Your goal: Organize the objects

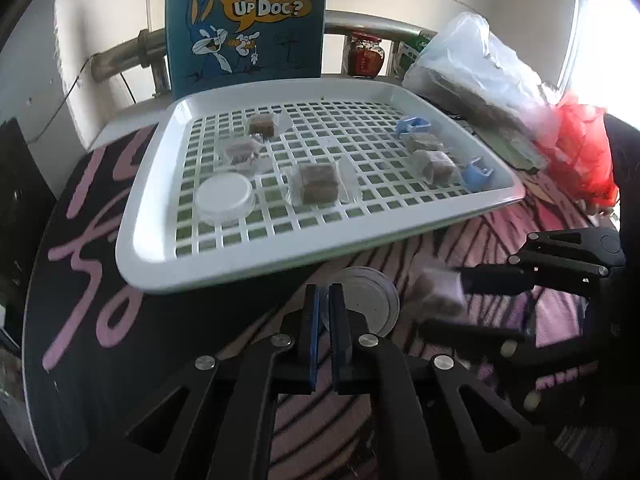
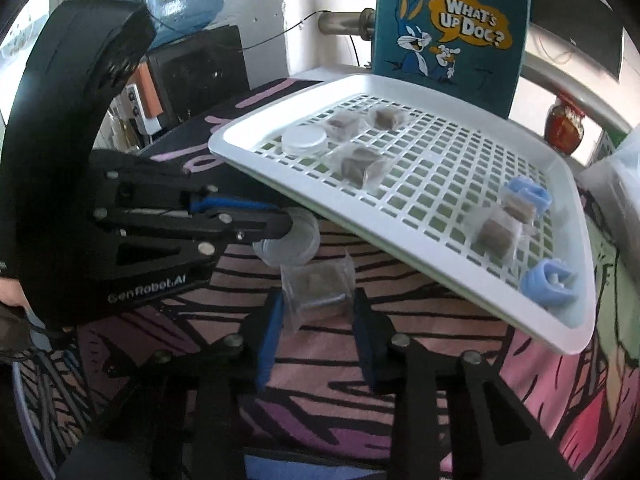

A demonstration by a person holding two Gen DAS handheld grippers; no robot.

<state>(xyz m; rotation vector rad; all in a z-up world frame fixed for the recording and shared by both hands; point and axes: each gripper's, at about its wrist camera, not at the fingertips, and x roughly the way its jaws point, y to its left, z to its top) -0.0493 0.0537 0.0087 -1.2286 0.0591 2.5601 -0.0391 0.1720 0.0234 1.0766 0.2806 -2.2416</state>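
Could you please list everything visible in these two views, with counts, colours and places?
tray: one, white, slotted, on the patterned table.
wrapped brown snacks: five on the tray, e.g.; a sixth between the right hand-held gripper's fingers.
round lidded containers: two, clear and white; one on the tray, one off it.
blue clips: two, tray's right side.
cartoon bag: one, teal, behind the tray.
jar: one, red, background.
left hand-held gripper: black, gripping the off-tray container.
right hand-held gripper: black.

Left tongs [image 1: 325, 308] nearly closed, pinching; right tongs [image 2: 318, 312] spread wider, gripping.
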